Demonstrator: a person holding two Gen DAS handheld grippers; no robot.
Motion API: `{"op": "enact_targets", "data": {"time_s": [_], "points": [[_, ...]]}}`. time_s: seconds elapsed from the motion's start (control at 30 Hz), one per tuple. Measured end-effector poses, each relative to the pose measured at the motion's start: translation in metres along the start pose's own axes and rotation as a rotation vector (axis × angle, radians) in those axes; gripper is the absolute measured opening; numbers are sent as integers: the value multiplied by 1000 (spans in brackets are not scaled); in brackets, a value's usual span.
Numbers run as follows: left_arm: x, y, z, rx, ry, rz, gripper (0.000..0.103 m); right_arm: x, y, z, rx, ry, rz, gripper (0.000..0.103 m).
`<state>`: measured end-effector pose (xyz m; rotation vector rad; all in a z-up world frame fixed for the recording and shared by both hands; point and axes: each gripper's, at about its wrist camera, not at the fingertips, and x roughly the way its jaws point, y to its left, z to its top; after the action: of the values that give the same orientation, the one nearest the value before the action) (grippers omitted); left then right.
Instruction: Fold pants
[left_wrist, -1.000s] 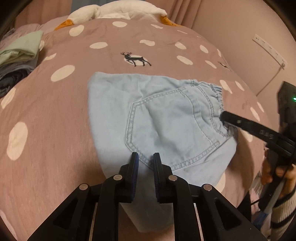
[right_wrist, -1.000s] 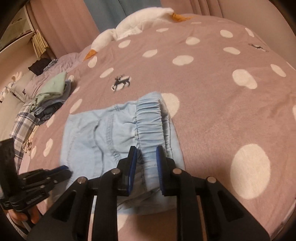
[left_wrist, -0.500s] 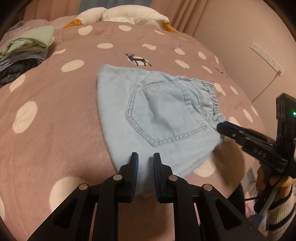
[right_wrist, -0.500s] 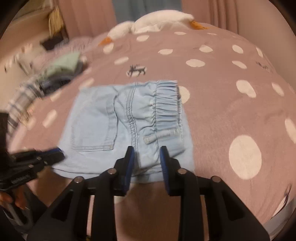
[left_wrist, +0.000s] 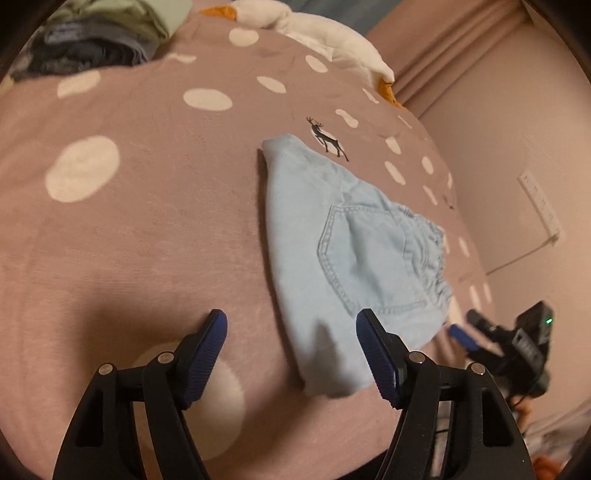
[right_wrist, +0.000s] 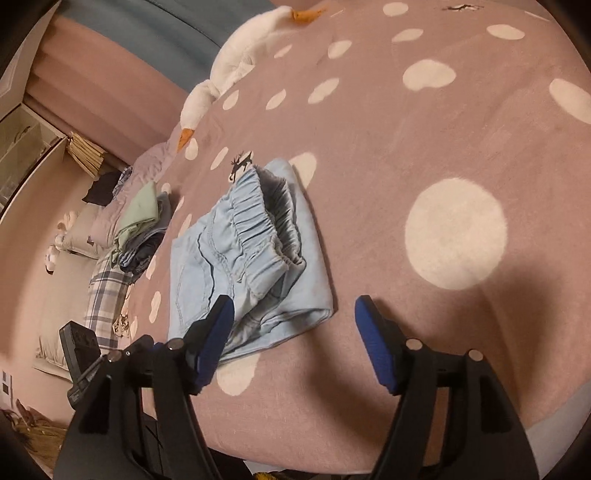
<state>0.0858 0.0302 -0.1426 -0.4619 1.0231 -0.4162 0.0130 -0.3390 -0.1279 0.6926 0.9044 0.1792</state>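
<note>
on the bed:
room: pinkish wall and curtains; a white wall strip with a cable at right in the left view; shelves at far left in the right view.
bed: mauve cover with white dots and small black deer prints; no writing can be read anywhere.
goose: white plush goose with orange beak and feet lies along the far edge.
pile: folded clothes, green on top and dark below, beside a plaid cloth at the left edge.
pants: light blue denim pants lie folded in a thick flat bundle near the front edge, back pocket up, elastic waistband on top toward the right gripper's side.
left gripper: left gripper has jaws opening, wide apart, nothing between the pads; the pants' near corner lies just beyond its right finger.
right gripper: right gripper has jaws opening, wide, gripping nothing; the bundle's near corner lies just ahead, by its left finger.
change: a second ago both grippers pinched the pants' near edge with jaws almost closed; now both have let go and drawn back, and the pants sit farther off in each view, at a new angle.
</note>
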Motion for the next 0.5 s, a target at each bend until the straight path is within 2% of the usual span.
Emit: {"op": "enact_targets", "data": {"time_s": [0.13, 0.33, 0.5], "points": [[15, -6, 3, 4, 25, -9, 71, 22, 2, 2, 4, 58, 0, 69], [29, -14, 4, 41, 47, -11, 71, 42, 6, 14, -5, 84, 36, 71], [36, -17, 11, 57, 49, -13, 71, 53, 13, 21, -41, 87, 31, 71]]}}
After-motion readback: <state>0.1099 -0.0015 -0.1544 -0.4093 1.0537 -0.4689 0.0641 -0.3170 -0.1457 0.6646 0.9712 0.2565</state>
